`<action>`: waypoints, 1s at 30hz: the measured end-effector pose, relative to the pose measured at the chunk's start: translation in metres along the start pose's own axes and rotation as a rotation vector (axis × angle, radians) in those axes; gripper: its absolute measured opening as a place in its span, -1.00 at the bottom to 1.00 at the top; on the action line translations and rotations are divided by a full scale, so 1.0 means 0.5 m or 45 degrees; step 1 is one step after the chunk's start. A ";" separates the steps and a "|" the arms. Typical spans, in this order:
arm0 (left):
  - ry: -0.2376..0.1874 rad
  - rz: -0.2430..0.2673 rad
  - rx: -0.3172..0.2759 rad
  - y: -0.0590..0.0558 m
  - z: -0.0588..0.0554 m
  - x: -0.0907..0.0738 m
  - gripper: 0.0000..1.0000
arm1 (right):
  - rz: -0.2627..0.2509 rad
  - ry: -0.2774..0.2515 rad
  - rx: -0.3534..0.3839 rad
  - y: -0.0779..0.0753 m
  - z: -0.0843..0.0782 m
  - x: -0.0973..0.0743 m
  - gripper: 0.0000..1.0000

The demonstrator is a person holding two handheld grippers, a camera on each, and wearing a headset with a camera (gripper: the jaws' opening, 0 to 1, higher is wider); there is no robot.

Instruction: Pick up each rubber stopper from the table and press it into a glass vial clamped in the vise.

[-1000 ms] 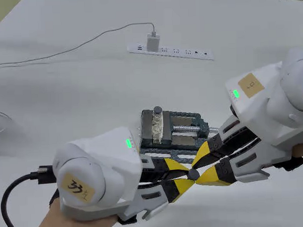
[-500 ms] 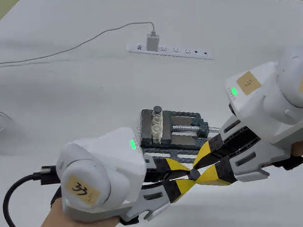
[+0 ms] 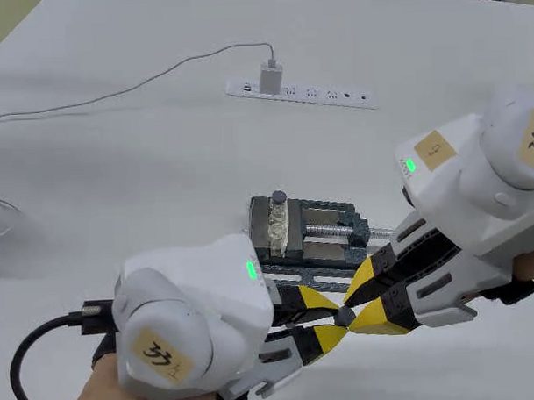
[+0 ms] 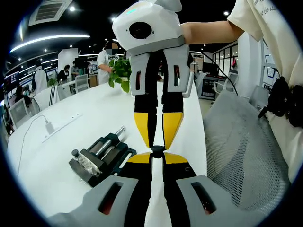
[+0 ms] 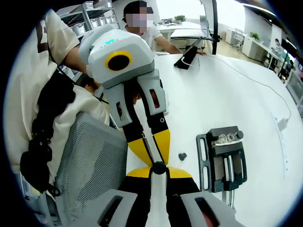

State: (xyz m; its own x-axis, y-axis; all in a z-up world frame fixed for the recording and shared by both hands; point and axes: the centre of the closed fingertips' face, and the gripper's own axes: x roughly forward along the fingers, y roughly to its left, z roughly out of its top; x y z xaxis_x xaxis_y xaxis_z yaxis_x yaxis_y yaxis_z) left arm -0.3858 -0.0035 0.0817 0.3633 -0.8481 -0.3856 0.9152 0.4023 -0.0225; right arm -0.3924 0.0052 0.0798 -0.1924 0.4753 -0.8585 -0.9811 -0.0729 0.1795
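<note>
1. Left hand-held gripper point(image 3: 331, 328) and right hand-held gripper point(image 3: 357, 307) meet tip to tip. Both jaw pairs look pinched together on one rubber stopper point(image 3: 344, 316), over the counter point(image 3: 160, 151).
2. Vise point(image 3: 325, 237) is near, at 11 o'clock from that stopper. Glass vials point(image 3: 275, 224) are clamped at its left end.
3. Spare stopper point(image 5: 182, 155) lies on the counter, 2 o'clock from the held one in the right gripper view.
4. Judged a re-grip. Release one side only once the other holds squarely, then press straight down into an open vial.

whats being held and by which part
A small dark rubber stopper, pinched between the meeting fingertips of the left gripper and right gripper; which part of it, too small to tell.
</note>
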 end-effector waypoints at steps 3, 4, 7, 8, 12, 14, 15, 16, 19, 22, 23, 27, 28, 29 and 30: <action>0.001 -0.005 0.000 -0.001 -0.002 0.000 -0.91 | 0.002 -0.001 0.000 0.001 0.000 0.001 -0.88; 0.001 -0.006 -0.002 -0.001 -0.002 0.000 -0.91 | 0.002 -0.002 0.003 0.002 0.000 0.002 -0.88; -0.004 0.001 -0.017 0.002 -0.003 0.000 -0.87 | 0.004 0.000 0.005 0.002 0.000 0.003 -0.88; -0.004 0.004 -0.023 0.003 -0.003 0.000 -0.79 | 0.002 0.002 0.000 0.001 0.000 0.003 -0.88; 0.018 0.067 -0.054 0.025 -0.018 -0.003 -0.47 | -0.010 0.019 -0.006 -0.004 -0.007 0.005 -0.88; 0.028 0.106 -0.086 0.039 -0.032 -0.008 -0.28 | -0.011 0.029 -0.005 -0.005 -0.012 0.005 -0.88; 0.037 0.123 -0.097 0.044 -0.038 -0.010 -0.21 | -0.013 0.034 -0.006 -0.006 -0.014 0.006 -0.88; 0.040 0.140 -0.107 0.050 -0.043 -0.013 -0.15 | -0.013 0.039 -0.007 -0.006 -0.015 0.006 -0.88; 0.042 0.190 -0.151 0.069 -0.058 -0.025 0.03 | -0.012 0.043 -0.006 -0.006 -0.018 0.007 -0.88; 0.047 0.229 -0.183 0.084 -0.072 -0.037 0.14 | -0.018 0.046 -0.011 -0.008 -0.019 0.007 -0.88; 0.049 0.240 -0.191 0.088 -0.075 -0.040 0.21 | -0.023 0.046 -0.012 -0.010 -0.018 0.007 -0.88; 0.032 0.301 -0.248 0.107 -0.086 -0.057 0.40 | -0.040 0.032 -0.002 -0.020 -0.015 0.004 -0.89; 0.030 0.314 -0.275 0.110 -0.090 -0.060 0.45 | -0.043 0.027 -0.001 -0.022 -0.014 0.003 -0.89; 0.030 0.322 -0.287 0.113 -0.095 -0.063 0.51 | -0.054 0.023 0.000 -0.027 -0.013 0.002 -0.89; 0.032 0.328 -0.287 0.115 -0.098 -0.065 0.57 | -0.058 0.023 -0.003 -0.030 -0.013 0.001 -0.89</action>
State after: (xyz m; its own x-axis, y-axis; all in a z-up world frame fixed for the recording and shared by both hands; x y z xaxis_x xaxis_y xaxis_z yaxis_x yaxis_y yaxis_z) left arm -0.3536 0.0642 0.0478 0.5707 -0.7010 -0.4277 0.7313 0.6708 -0.1236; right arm -0.3780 0.0010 0.0736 -0.1480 0.4623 -0.8743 -0.9888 -0.0536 0.1390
